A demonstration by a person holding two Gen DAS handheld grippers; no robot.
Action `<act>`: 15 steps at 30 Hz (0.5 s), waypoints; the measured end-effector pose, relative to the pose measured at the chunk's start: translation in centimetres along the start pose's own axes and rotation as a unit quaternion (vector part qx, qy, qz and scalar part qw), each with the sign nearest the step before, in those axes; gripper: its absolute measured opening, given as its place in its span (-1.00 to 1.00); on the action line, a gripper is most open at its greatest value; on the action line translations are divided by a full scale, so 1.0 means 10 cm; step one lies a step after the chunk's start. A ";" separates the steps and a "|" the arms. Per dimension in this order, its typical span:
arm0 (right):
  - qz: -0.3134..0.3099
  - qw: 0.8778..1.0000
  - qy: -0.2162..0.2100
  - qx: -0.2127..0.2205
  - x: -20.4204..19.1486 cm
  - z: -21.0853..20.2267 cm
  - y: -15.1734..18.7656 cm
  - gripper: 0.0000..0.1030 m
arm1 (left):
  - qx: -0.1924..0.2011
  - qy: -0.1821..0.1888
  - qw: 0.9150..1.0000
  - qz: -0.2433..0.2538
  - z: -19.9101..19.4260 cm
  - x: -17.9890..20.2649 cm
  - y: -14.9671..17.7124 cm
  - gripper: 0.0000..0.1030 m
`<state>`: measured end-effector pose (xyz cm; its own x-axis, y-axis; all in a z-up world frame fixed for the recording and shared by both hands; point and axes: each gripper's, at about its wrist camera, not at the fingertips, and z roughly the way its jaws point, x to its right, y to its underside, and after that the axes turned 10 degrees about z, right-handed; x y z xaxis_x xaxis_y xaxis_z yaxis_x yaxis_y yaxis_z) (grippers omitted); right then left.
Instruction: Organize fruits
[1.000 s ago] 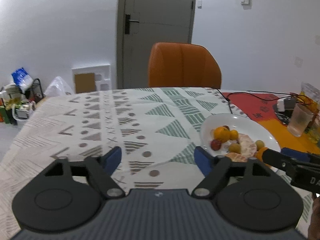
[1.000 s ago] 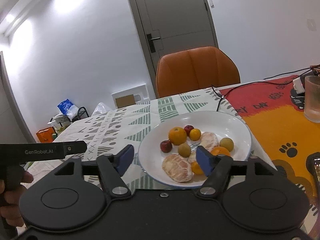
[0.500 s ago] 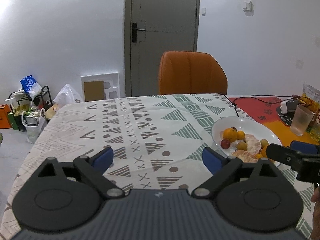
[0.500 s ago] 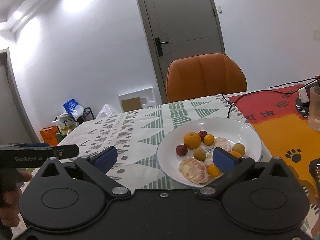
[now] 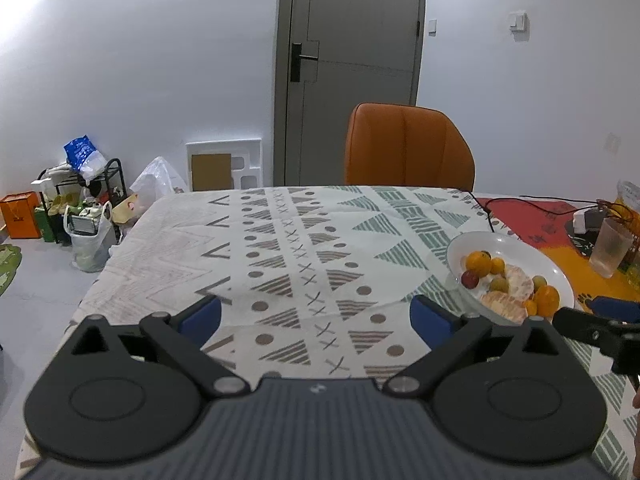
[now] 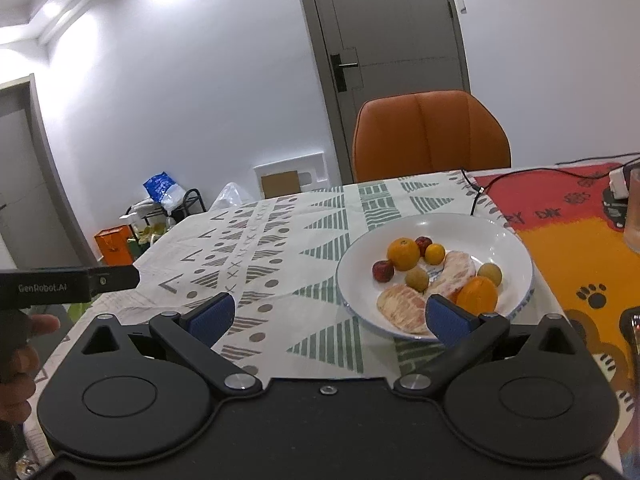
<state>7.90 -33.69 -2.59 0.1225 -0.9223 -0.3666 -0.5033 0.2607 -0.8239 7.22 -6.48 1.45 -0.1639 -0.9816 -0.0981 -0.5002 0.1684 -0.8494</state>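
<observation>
Both tongs, left (image 5: pixel 316 316) and right (image 6: pixel 328 314), have just spread wide, empty; fruit sits piled on the plate (image 6: pixel 516 248) at our one o'clock, seemingly organized.

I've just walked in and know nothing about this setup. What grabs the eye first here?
Probably the white plate of fruit on the patterned tablecloth: oranges, small red and green fruits, and peeled citrus segments. Behind the table stands a bright orange chair before a grey door. In front, the right gripper has blue pads spread wide, holding nothing.
</observation>
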 end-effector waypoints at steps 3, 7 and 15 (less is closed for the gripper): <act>0.006 1.000 -0.002 -0.003 0.01 -0.03 0.01 1.00 | -0.006 0.004 1.000 -0.001 -0.02 -0.01 0.05 0.94; 0.001 1.000 0.003 -0.006 0.01 -0.04 0.03 1.00 | -0.014 0.005 1.000 0.000 -0.05 -0.01 0.14 0.94; 0.014 1.000 0.019 -0.010 0.08 -0.08 0.13 1.00 | -0.034 -0.006 0.999 -0.004 -0.13 -0.03 0.26 0.94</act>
<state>6.67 -34.30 -3.61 0.0746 -0.9250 -0.3725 -0.5238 0.2815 -0.8040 4.86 -5.64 -0.07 -0.1493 -0.9839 -0.0978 -0.5585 0.1655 -0.8128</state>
